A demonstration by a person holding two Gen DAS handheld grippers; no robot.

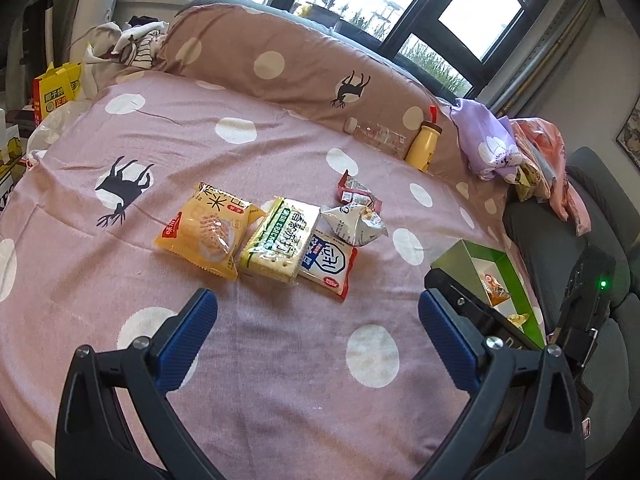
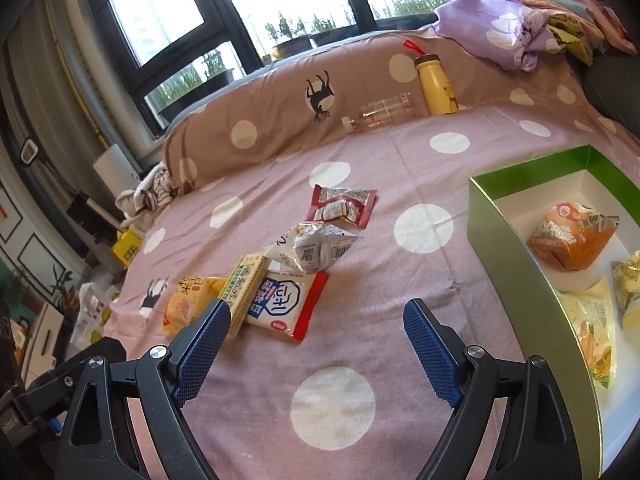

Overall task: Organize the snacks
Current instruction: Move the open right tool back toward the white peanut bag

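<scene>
Right wrist view shows my bed [image 2: 360, 360], spread with a pink dotted sheet, carrying everything. At its right side sits the green box [image 2: 516, 276], open, with three packets already on its white floor: an orange bag [image 2: 568, 240], a pale yellow-green bag [image 2: 592, 332] and a yellow one [image 2: 628, 284] cut off by the frame edge. I judge that part done.

Five snacks are left loose on the sheet, well apart from the box. From largest down: the orange-yellow pack [image 1: 208, 232], the cracker pack [image 1: 280, 240] just beside it, the white pack with red edges [image 1: 330, 264] partly under the crackers, the crumpled white bag [image 1: 352, 222], and the small red wrapper [image 1: 354, 194] behind it. So I reckon the job is a little under halfway.

My right tool [image 2: 316, 340] hangs wide and empty, with the white pack nearest to it. My left tool [image 1: 318, 328] is also wide and empty, facing the cluster.
</scene>
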